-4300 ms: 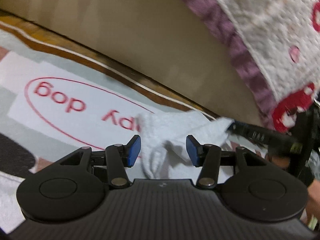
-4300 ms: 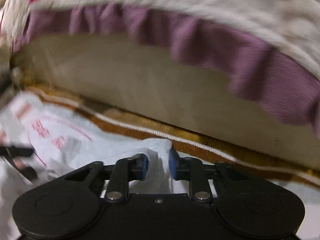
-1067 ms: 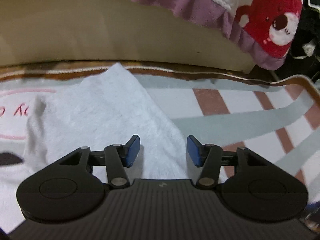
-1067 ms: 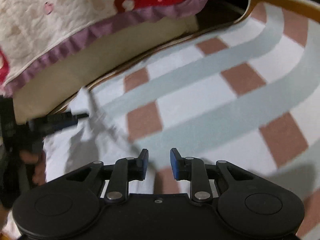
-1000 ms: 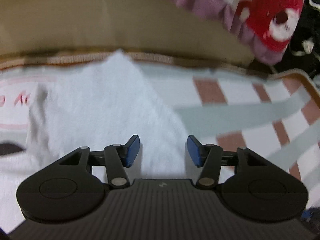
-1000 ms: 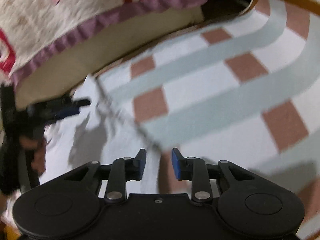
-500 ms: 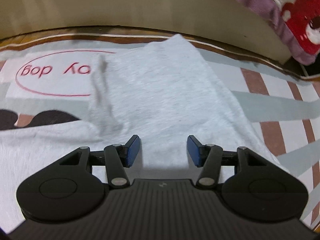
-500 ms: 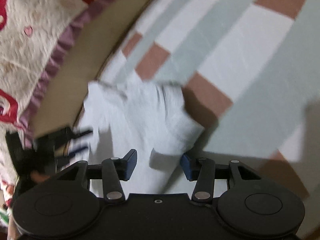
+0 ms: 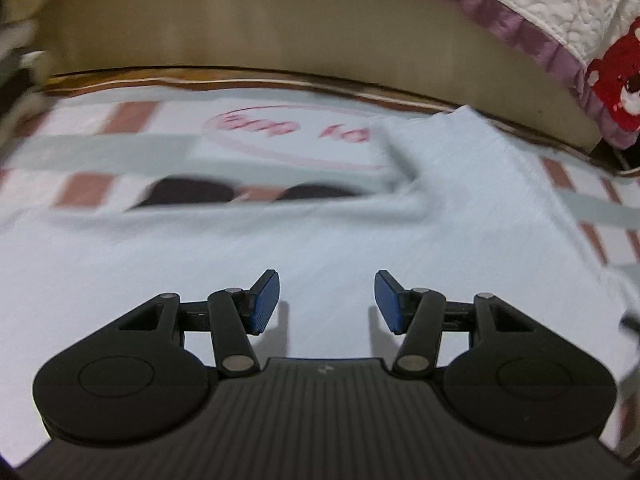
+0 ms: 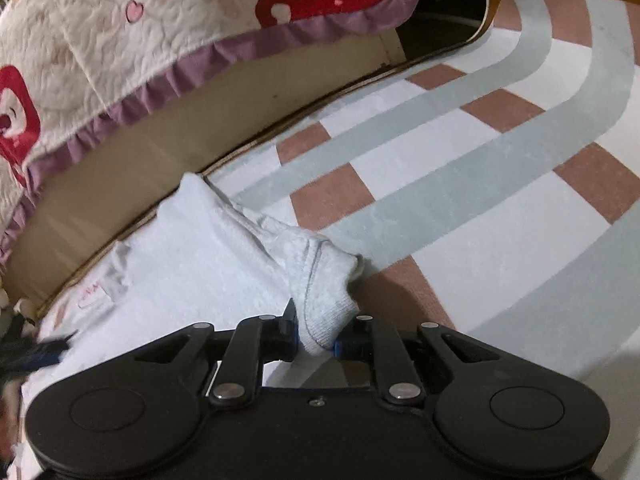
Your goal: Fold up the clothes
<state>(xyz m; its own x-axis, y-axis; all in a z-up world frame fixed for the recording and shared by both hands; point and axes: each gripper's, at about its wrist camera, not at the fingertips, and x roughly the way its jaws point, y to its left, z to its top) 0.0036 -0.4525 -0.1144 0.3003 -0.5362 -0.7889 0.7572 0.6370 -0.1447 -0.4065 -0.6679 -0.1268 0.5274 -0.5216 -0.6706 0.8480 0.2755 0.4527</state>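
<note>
Here the right gripper (image 10: 316, 334) has just closed onto the ribbed cuff (image 10: 324, 308) of the pale grey knit garment (image 9: 320, 240); the left gripper (image 9: 326, 300) hovers half-open, empty, at lower centre.

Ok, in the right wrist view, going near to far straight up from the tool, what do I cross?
Right tool shut on the cuff → white garment → rug edge → beige bed side → purple frill → quilt.
</note>
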